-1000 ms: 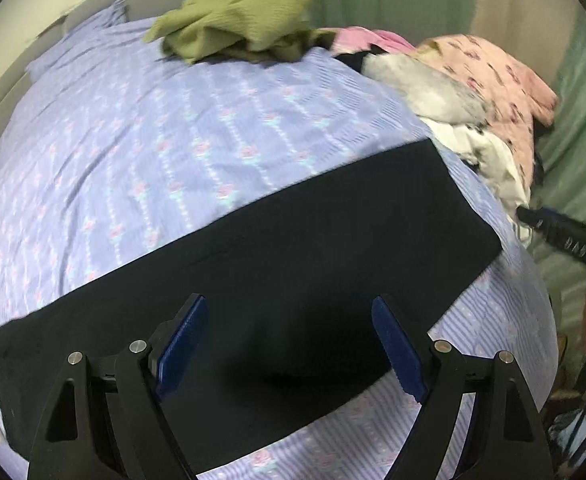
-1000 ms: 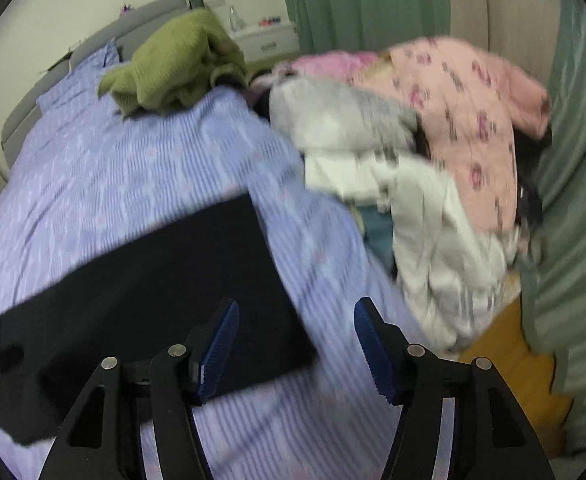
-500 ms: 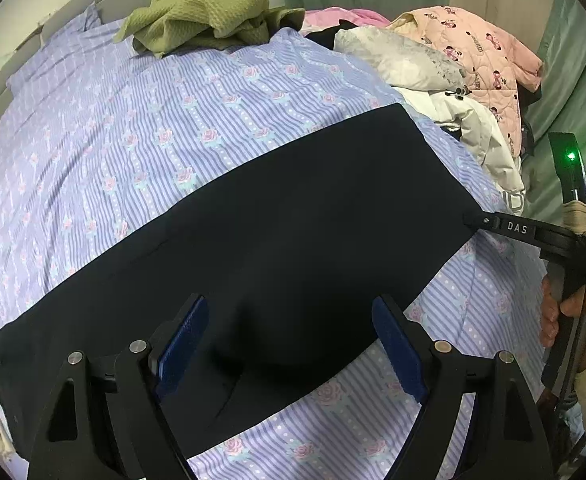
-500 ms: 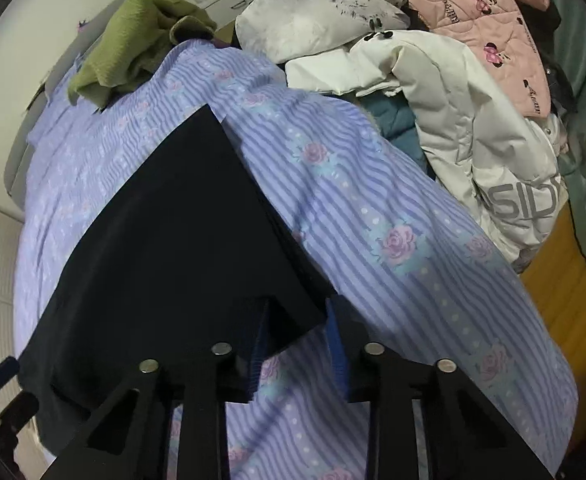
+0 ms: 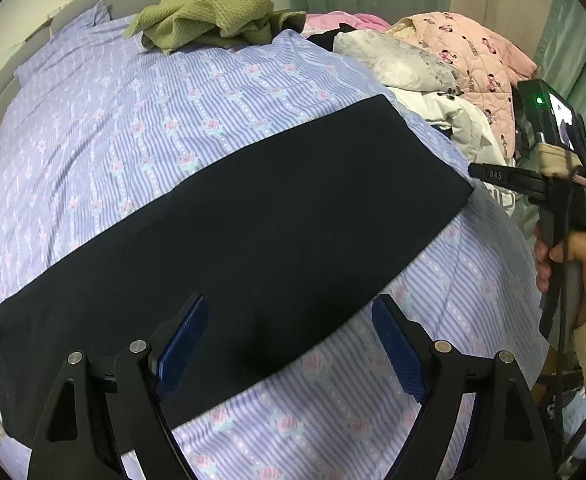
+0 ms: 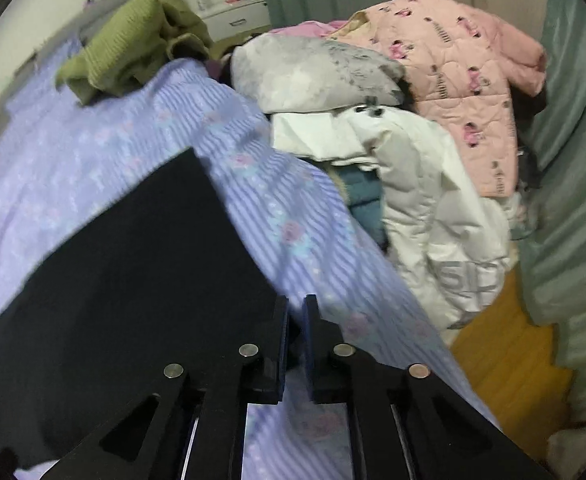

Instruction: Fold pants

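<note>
Pants, black and folded into a long flat band, lie across the bed, which wears a lilac striped sheet with small roses. The band runs slantwise, one end at the bed's near left edge and the other toward the clothes pile on the bed's right side.

The left gripper hangs over the near long edge of the pants with its blue-padded fingers spread wide; nothing is between them, and the dark cloth and a strip of sheet show in the gap.

The right gripper has its jaws drawn almost together, leaving only a thin slit. It sits at the near right corner of the pants, and the corner of the cloth appears to run into that slit, but the right wrist view is blurred, so I cannot tell for sure that the cloth is pinched. In the left wrist view the same gripper reaches the pants' right end from the bed's right side, its tip at the corner, with the person's hand around its handle.

A green knit lies bunched at the head of the bed. The clothes pile holds a pink quilted jacket, a white padded coat and a grey item, all well apart from the pants. Green curtains hang beyond the bed's right side.
</note>
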A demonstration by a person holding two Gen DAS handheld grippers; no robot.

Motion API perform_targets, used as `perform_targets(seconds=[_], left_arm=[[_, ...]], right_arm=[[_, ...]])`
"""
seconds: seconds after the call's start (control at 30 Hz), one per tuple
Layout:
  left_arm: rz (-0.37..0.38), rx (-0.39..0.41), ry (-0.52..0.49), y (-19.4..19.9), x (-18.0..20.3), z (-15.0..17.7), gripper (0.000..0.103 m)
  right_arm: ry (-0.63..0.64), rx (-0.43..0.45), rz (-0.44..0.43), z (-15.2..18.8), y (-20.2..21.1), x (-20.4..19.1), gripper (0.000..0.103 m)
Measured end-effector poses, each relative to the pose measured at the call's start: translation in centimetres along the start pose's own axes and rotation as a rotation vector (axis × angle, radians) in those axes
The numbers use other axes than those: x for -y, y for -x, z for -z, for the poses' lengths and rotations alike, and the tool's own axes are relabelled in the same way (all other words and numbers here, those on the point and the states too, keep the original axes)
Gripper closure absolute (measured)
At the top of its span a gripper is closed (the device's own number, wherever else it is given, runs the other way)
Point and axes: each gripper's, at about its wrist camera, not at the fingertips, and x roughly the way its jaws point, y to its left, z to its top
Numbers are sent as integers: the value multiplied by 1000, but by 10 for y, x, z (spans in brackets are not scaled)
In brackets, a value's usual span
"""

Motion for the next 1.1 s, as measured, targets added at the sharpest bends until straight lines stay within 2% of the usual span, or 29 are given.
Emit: perform_targets(seconds=[0.03,0.07,0.1,0.27,0.43,0.5,0.6,0.7,0.77,0.87,1.0,1.1], left_arm=[[-2,7,-1,6,-1,7,19],[-2,12,1,9,-3,12,19],[-5,19,10,15,-8,20,19],[-15,39,88,45,-43,57,19],[-43,67,239,88,-108,108,19],[-70,77,291,104,-138,131,19],[-117,86,344,122,-183,167,19],[-150,89,392,138,-237,211,17],[-186,74,397,143,-275,240,17],[-231,76,424,150,-336,283,17],[-271,69,466,151,-405,326,17],[-270,89,506,149,-452,351,17]], right_arm=[[-8,23,32,5,11,0,82],[-13,40,30,8,19,-1,65],[-15,59,24,12,30,-3,56],[122,137,-7,40,98,-46,55],[260,185,-145,80,161,-120,55],[313,190,-206,103,181,-158,50],[377,179,-267,137,197,-205,49],[433,134,-320,185,206,-265,49],[450,110,-330,209,210,-294,49],[434,80,-349,253,217,-343,49],[382,22,-330,309,208,-403,49],[361,-30,-332,338,200,-433,49]])
